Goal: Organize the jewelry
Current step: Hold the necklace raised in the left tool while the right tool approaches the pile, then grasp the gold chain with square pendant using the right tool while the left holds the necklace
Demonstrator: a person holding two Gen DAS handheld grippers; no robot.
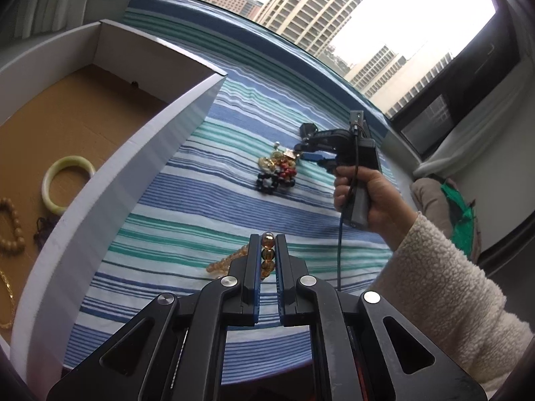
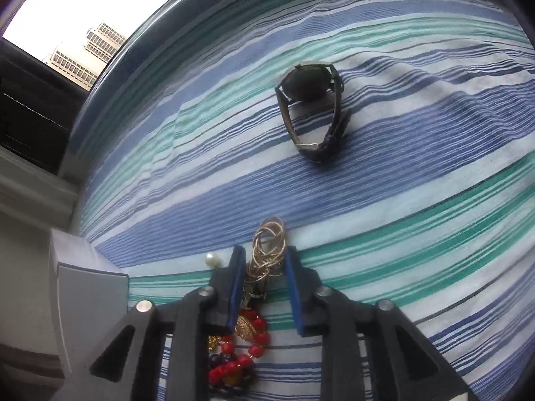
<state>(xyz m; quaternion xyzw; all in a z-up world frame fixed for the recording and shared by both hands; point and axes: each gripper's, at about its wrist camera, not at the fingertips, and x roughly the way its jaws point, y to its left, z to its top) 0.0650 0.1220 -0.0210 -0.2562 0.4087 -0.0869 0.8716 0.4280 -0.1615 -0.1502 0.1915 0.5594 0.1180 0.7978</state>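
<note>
Strand of translucent amber glass beads [image 1: 267, 254] pinched between the blue-padded fingers of the left tongs [image 1: 267, 250], clenched on it, one end trailing down-left to the blue, teal and white striped cloth [image 1: 187, 200] over the surface. Lifted slightly clear of the cloth at the grip, just right of the tall white cardboard box [image 1: 110, 173].

Inside that box, on its brown floor: pale green jade bangle [image 1: 67, 180], tan wooden bead bracelet [image 1: 13, 230], dark purple tasselled piece [image 1: 43, 230], thin gold chain [image 1: 6, 300] at the near-left edge.

Beyond the box, farther out on the cloth, a mixed heap of jewelry [image 1: 277, 170]: red bead bracelet [image 2: 240, 357], black bead bracelet [image 1: 267, 183], gold pendant pieces [image 2: 245, 329], single white pearl [image 2: 211, 259]. Right tongs [image 2: 262, 267] released, fingers spread either side of a tangle of thin gold rings [image 2: 269, 247] at the heap's far edge, not closed on it. Right hand [image 1: 364, 197] in a cream fleece sleeve around the grip.

Farther from the box than the heap, dark wristwatch with leather strap [image 2: 311, 113] lying alone on its side, well apart from the rings.

Box's near wall standing between the amber strand and the box floor. Window with high-rise buildings [image 1: 321, 3] past the far edge of the cloth.
</note>
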